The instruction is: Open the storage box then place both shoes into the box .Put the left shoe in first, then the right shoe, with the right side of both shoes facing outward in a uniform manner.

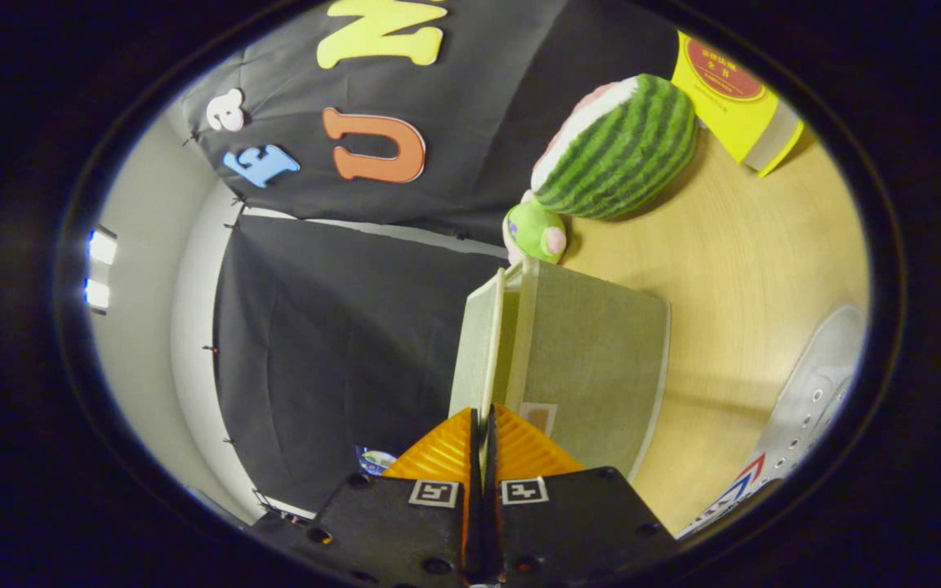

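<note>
We see the tool (487, 420) clenched on the storage box's (593, 359) lid (479, 343); a white shoe (805, 408) lies beside it on the surface (748, 245).

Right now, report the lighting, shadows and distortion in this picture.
Gripper view: fisheye bends the storage box and the shoe; the view is rolled sideways. Warm light on the wooden table, with a soft shadow under the watermelon plush. The tool is shut on the box's lid, sharp.
</note>
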Demonstrator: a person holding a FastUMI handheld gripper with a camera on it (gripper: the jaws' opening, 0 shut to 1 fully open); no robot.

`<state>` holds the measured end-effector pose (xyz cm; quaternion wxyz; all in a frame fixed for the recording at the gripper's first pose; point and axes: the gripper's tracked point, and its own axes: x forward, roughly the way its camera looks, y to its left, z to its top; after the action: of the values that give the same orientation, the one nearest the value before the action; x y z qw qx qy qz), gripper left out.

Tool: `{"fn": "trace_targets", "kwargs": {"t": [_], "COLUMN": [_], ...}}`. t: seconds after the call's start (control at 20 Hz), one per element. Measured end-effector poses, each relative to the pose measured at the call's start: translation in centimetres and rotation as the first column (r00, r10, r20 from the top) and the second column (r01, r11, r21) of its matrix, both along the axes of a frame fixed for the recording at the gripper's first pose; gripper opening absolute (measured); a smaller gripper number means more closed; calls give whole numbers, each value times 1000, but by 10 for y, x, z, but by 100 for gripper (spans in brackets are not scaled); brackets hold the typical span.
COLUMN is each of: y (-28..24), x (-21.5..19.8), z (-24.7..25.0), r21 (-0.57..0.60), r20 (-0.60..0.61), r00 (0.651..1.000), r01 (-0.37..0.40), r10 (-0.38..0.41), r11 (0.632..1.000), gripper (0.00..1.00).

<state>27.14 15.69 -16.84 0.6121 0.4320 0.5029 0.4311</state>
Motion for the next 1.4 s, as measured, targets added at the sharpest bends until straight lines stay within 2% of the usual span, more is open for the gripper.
{"fn": "trace_targets", "kwargs": {"t": [0.15, 0.35, 0.5, 0.65, 0.95, 1.3, 1.4], "y": [5, 18, 35, 57, 126, 231, 253], "x": [-6, -11, -15, -13, -23, -42, -41], "z": [26, 70, 88, 114, 162, 171, 171], "r21": [-35, -25, -78, -89, -98, -94, -91], "r20": [35, 71, 98, 122, 240, 340, 366], "r00": [999, 997, 995, 992, 968, 939, 928], "r01": [-14, 7, 11, 50, 93, 92, 118], "r10": [15, -6, -4, -39, -68, -55, -77], "r11": [999, 1000, 997, 995, 991, 991, 989], "gripper": [6, 5, 6, 6, 6, 6, 7]}}
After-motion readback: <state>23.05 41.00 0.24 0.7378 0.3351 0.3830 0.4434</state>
